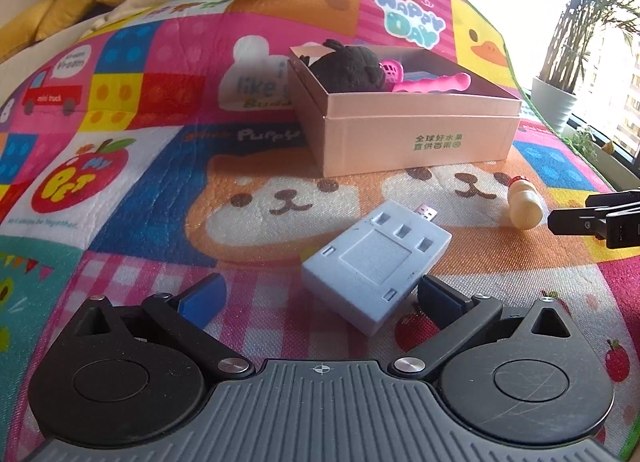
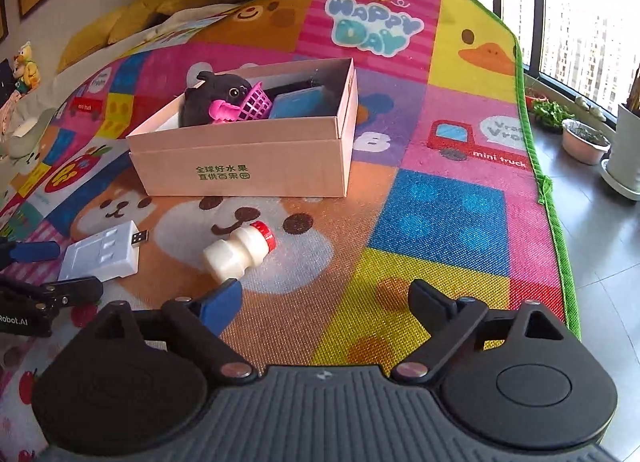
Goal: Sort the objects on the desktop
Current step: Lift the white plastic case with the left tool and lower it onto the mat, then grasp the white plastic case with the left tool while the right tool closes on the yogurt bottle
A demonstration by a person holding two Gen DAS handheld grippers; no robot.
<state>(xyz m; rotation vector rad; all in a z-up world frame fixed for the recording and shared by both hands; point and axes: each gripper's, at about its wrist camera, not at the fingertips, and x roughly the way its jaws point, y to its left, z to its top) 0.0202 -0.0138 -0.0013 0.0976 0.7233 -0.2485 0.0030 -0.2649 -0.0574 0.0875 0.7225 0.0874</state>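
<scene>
**Both claws open above the play mat**

The left claw [image 1: 320, 298] is held wide open; the grey adapter [image 1: 376, 266] lies between its fingers, but no pad is seen pressing on it. The right claw [image 2: 324, 302] is also spread wide and nothing is held; its blue pad [image 2: 222, 304] is just beside the base of the small milk bottle [image 2: 240, 248], which lies on its side on the mat [image 2: 440, 214].

In the pink box [image 2: 248, 158] a black plush toy [image 2: 218, 100], a pink basket [image 2: 256, 104] and a blue item [image 2: 302, 102] are kept. Green Chinese characters are printed on the box front. "HAPPY DAY" and "mini truck" are read on the mat.
</scene>
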